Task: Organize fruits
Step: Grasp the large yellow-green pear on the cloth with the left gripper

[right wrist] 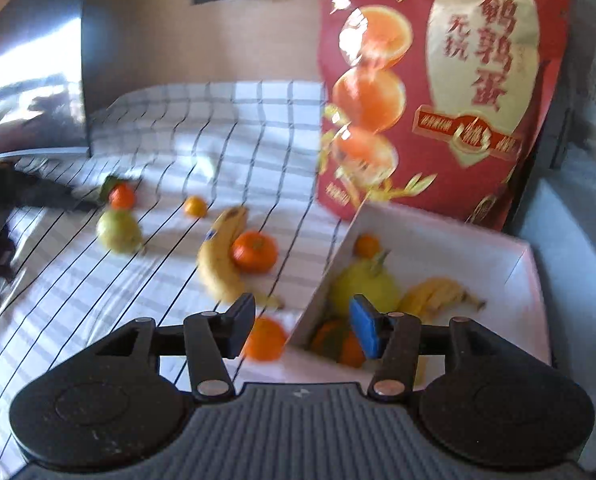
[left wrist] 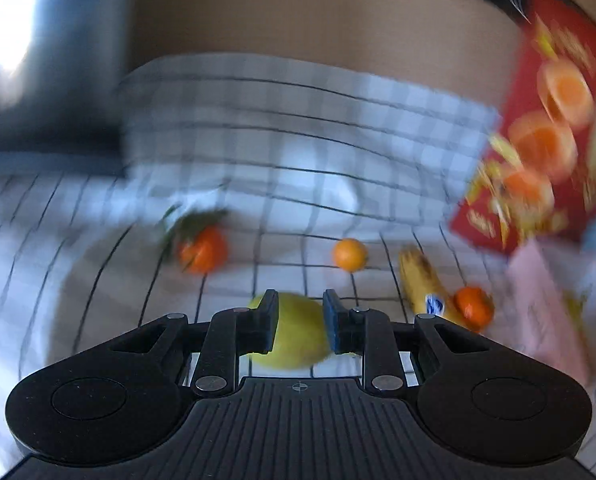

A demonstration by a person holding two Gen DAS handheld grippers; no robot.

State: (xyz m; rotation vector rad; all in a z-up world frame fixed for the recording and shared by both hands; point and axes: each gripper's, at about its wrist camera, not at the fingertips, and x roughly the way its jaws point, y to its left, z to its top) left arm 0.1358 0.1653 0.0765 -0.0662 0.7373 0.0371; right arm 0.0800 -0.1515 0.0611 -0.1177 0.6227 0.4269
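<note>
Pear (left wrist: 298, 332) between left jaws, contact unclear, box (right wrist: 438, 236) of fruit only in right view, right jaws apart.

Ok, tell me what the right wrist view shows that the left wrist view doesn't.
Only the right wrist view shows inside the white box: a yellow fruit, bananas and oranges. It also shows the open right claw. Only the left wrist view shows the left claw around the green fruit. Both show the loose banana, the checked cloth and the red bag.

Red bag (right wrist: 438, 92) blocks behind box (right wrist: 322, 280).
</note>
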